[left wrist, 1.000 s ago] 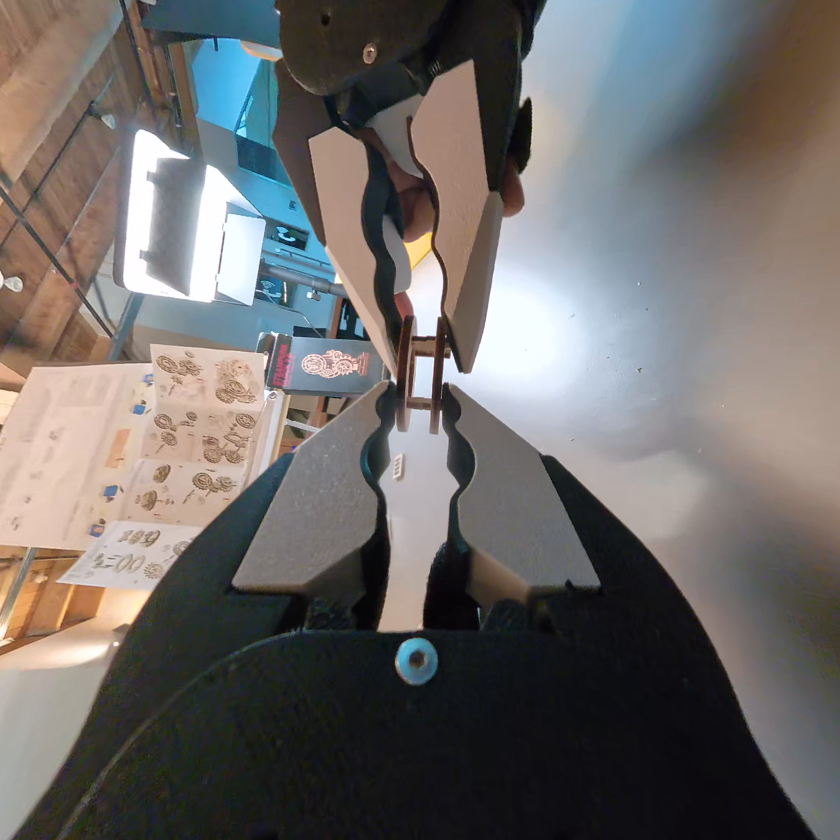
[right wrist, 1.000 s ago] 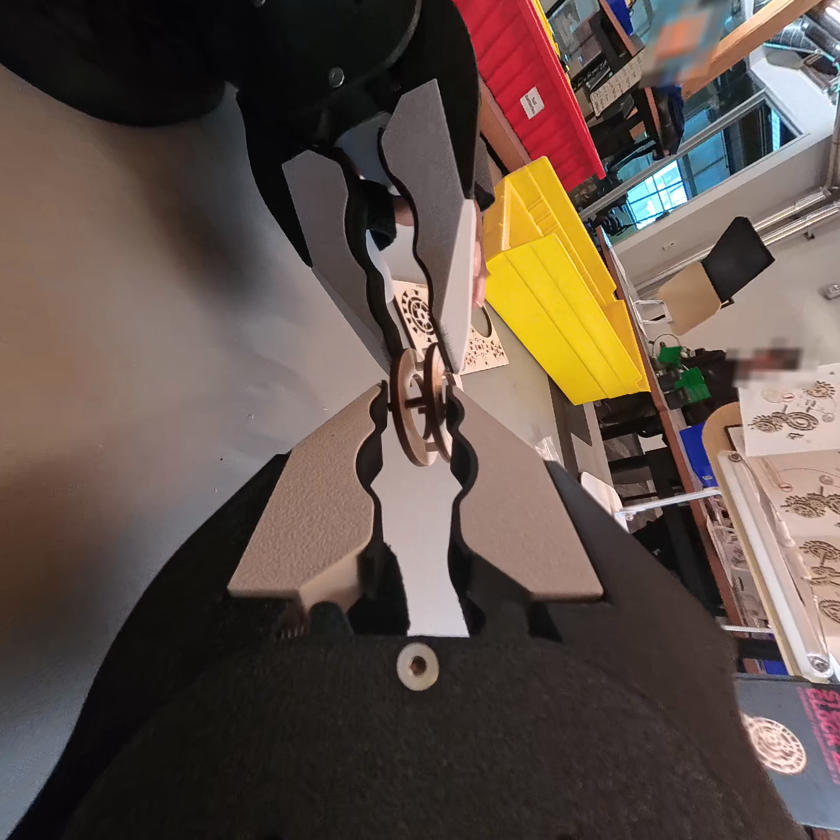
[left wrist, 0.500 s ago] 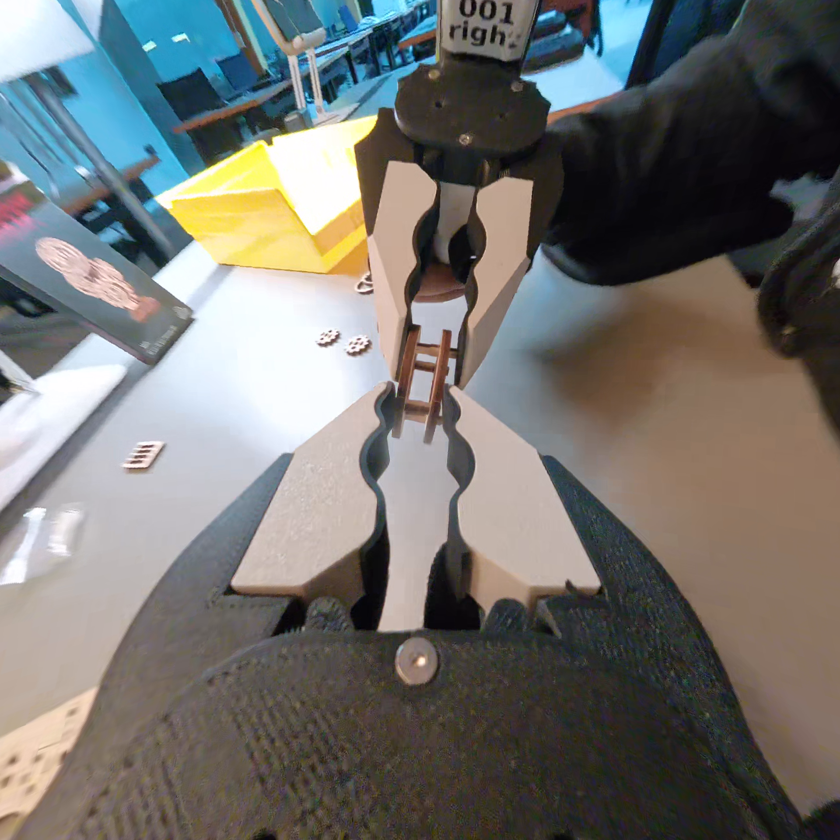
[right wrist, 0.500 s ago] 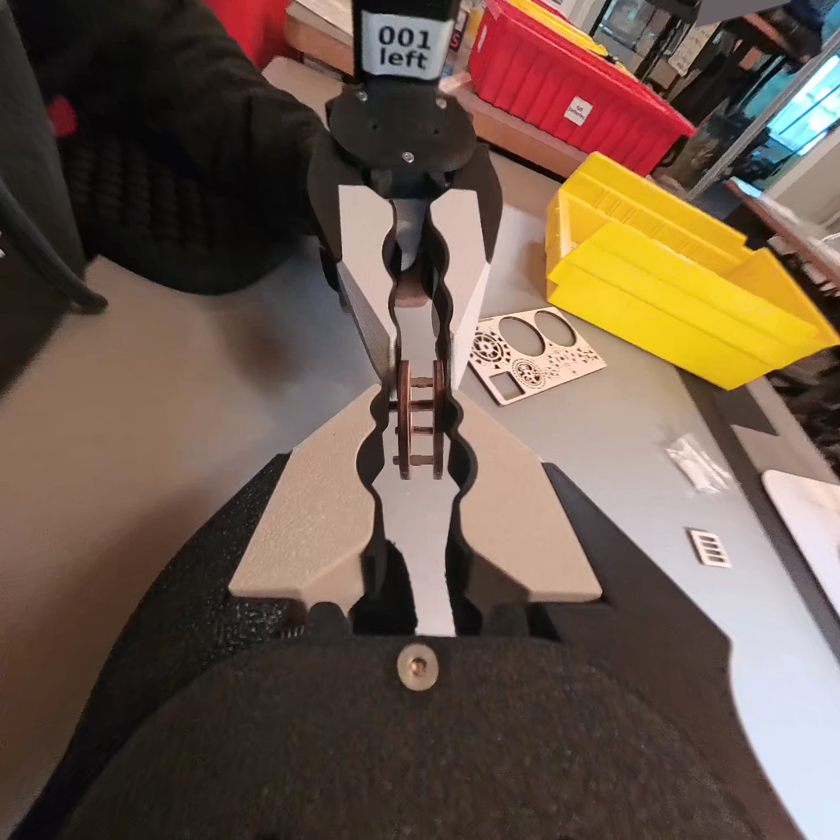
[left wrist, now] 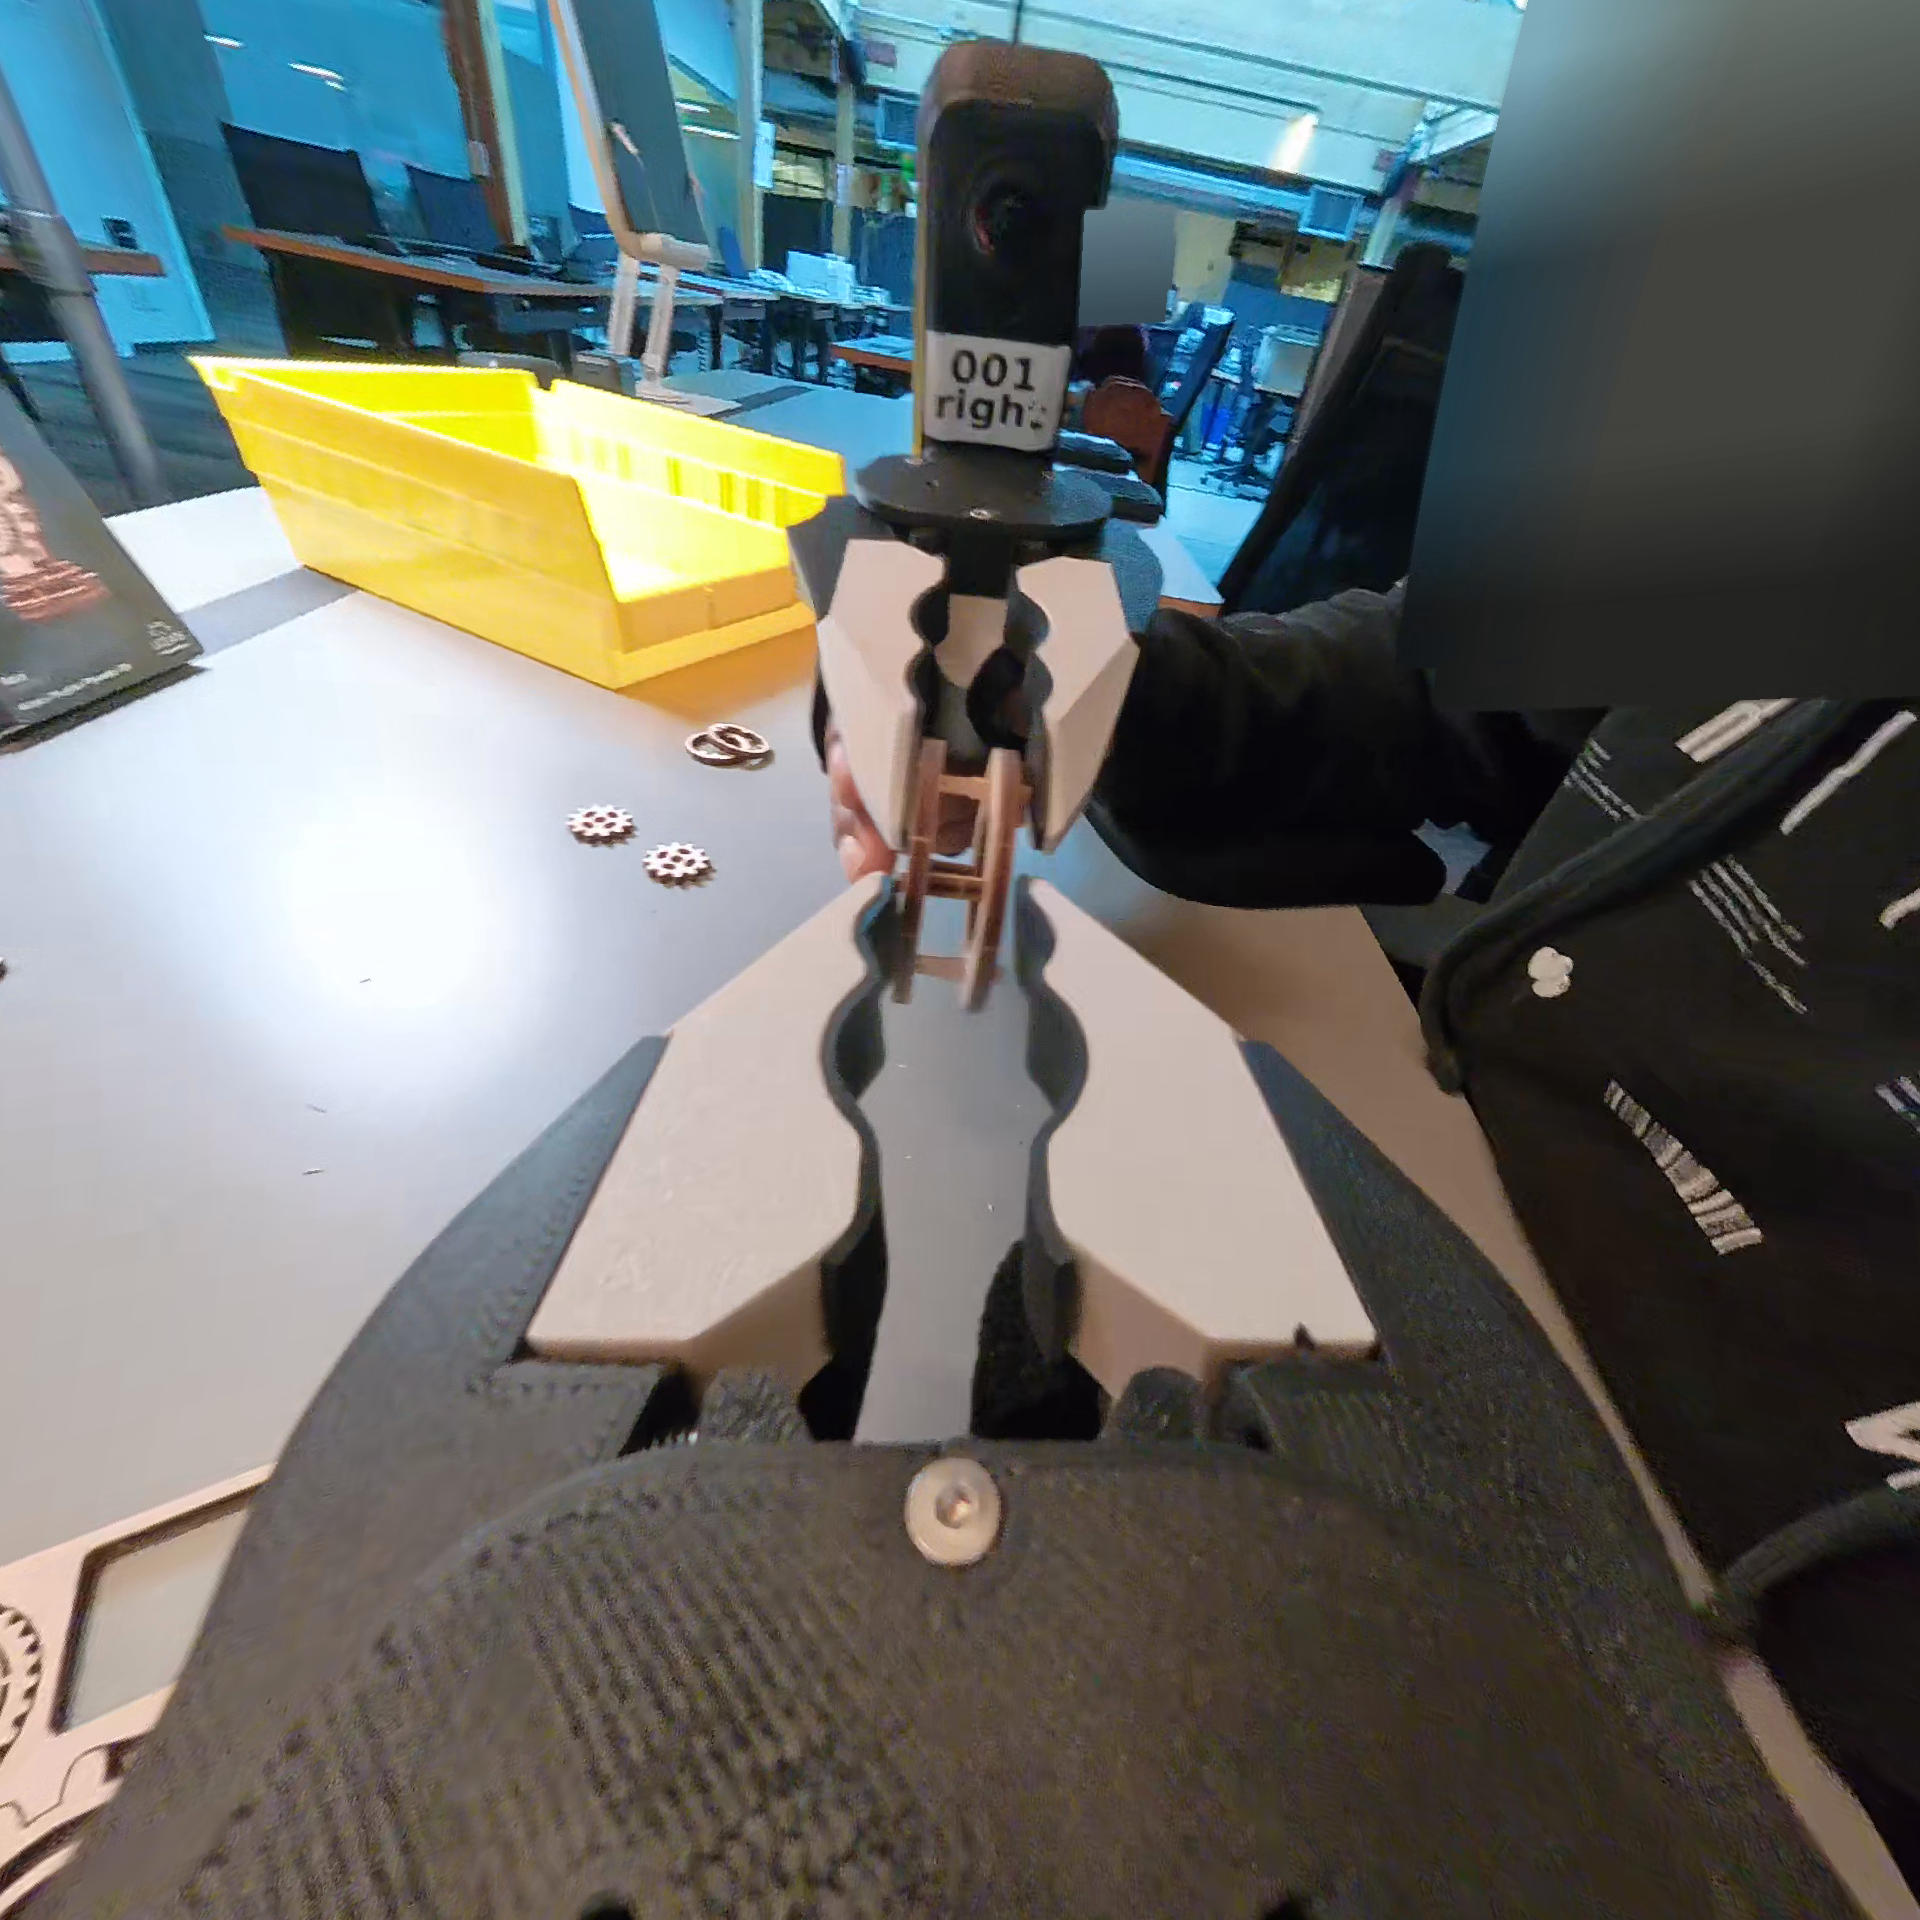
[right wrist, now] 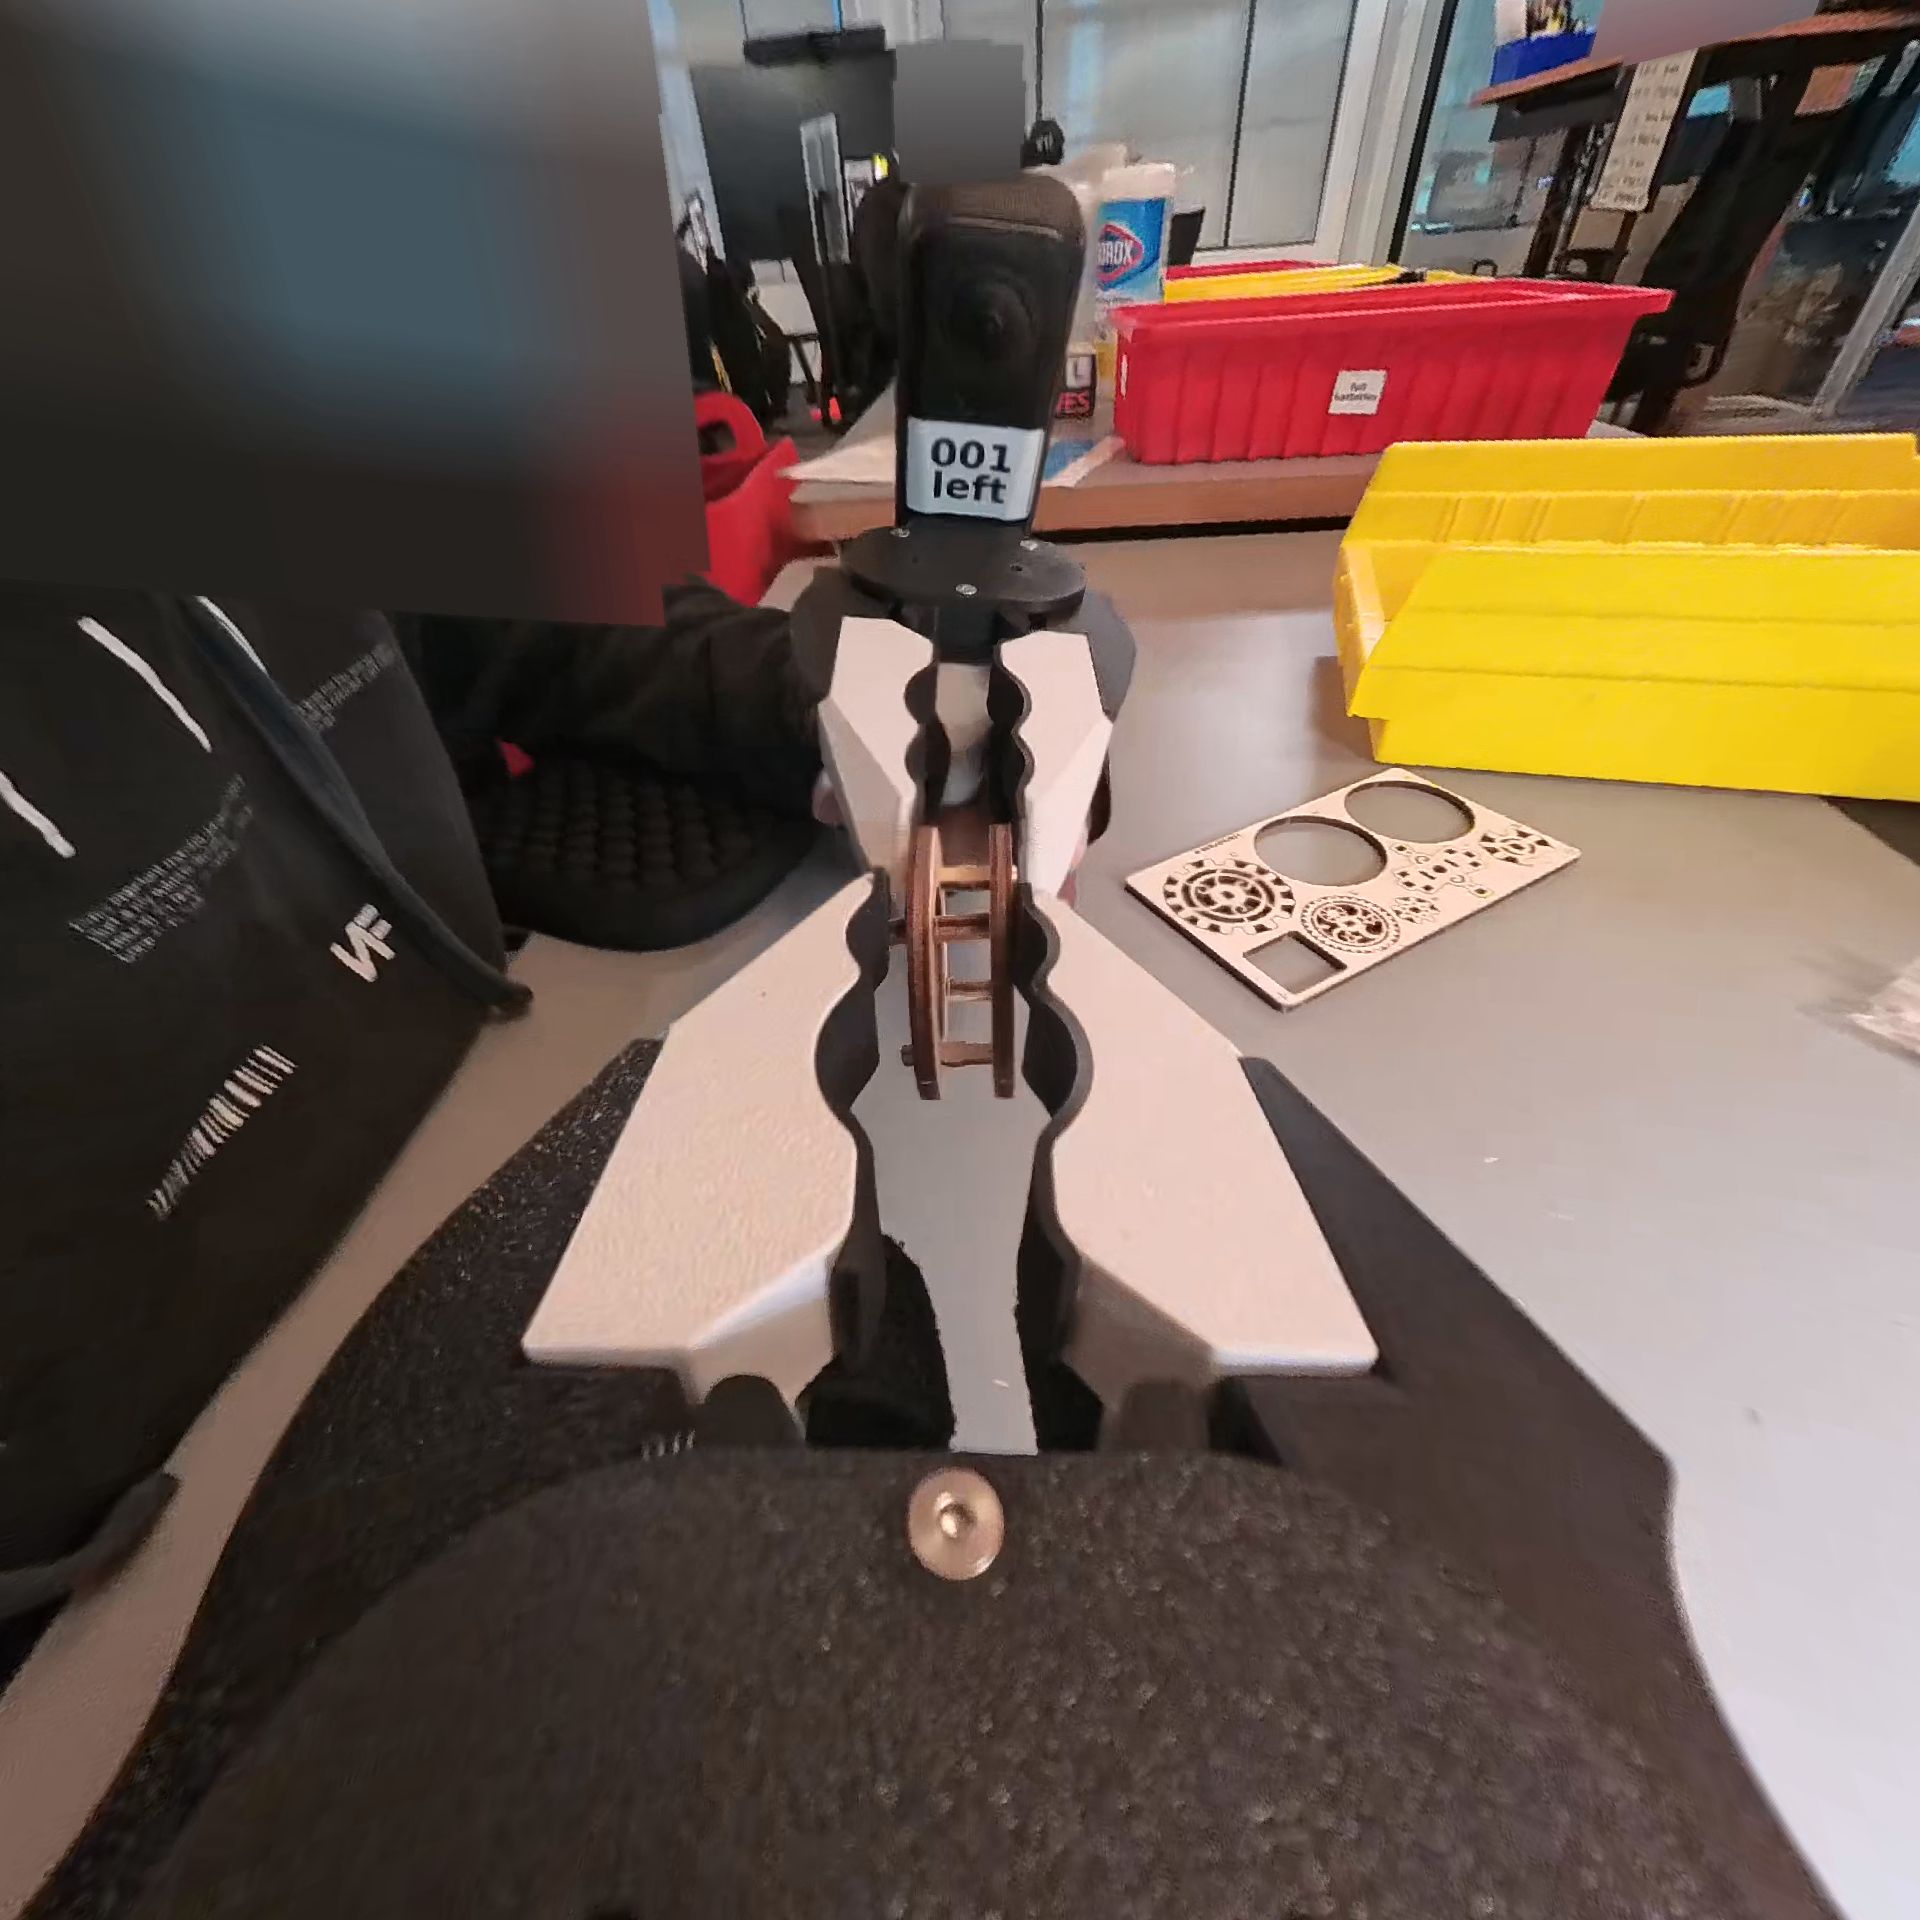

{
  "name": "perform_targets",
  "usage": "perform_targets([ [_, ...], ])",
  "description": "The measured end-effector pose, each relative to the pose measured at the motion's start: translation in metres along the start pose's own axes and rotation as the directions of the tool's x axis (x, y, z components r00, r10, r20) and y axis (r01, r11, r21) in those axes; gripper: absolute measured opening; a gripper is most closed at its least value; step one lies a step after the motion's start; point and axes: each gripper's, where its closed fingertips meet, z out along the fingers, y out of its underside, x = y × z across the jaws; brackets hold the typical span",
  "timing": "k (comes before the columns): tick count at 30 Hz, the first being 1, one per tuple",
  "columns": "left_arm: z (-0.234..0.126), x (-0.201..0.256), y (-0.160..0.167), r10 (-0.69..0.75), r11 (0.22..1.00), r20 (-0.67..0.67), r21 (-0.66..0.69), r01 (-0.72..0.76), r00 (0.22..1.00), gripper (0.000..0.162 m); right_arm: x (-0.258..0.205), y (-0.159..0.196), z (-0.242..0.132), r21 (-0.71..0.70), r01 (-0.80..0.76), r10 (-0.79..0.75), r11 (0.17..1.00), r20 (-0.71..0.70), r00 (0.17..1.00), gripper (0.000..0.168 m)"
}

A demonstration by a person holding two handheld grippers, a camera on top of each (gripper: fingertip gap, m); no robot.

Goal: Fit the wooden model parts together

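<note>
Since half a second ago your two tools have tipped back, so each view now takes in the other tool's camera post at upper centre, where before only its base showed. A second ago both views were rolled sideways; now the counter [left wrist: 312, 987] lies level. The grip itself has not changed.

Your left tool [left wrist: 951, 940] meets your right tool [left wrist: 961, 790] tip to tip at frame centre in the left wrist view, and both are closed on the wooden wheel assembly [left wrist: 948, 883]. In the right wrist view your right tool [right wrist: 956, 914] clamps the near side of the wooden wheel assembly [right wrist: 961, 966], with your left tool [right wrist: 961, 831] pinching its far side.

The assembly is two thin round discs standing on edge, parallel, joined by short cross rungs like a small ladder between them. It is light wood with darker, burnt-looking edges. It hangs above the counter, not touching it.

In the left wrist view, two small gears [left wrist: 639, 844] and a pair of rings [left wrist: 729, 745] lie left of centre, near a yellow bin [left wrist: 499, 520] in the upper left. In the right wrist view, a cut-out wooden sheet [right wrist: 1351, 883] lies right of centre, below the yellow bin [right wrist: 1642, 634].
</note>
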Motion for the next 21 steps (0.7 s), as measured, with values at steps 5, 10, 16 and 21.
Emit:
perform_targets([
  [5,-0.002,-0.001,-0.004,-0.040,0.999,0.009,-0.011,0.040,0.999,0.019,0.001,-0.003,0.000,0.058,-0.065,0.064,0.996,0.022,0.998,0.021],
  [10,-0.002,-0.002,-0.003,-0.042,0.999,0.027,-0.026,0.042,0.999,0.019,0.004,-0.004,0.000,0.083,-0.054,0.054,0.995,0.006,0.999,0.021],
  [16,-0.002,-0.006,-0.003,0.103,0.993,0.103,-0.060,-0.097,0.989,0.018,0.008,0.004,-0.006,-0.002,0.076,-0.076,0.997,-0.057,0.995,0.023],
  [21,-0.003,-0.005,-0.005,0.198,0.979,0.133,-0.080,-0.189,0.971,0.018,0.007,0.003,-0.010,-0.071,0.207,-0.213,0.976,-0.093,0.973,0.022],
])
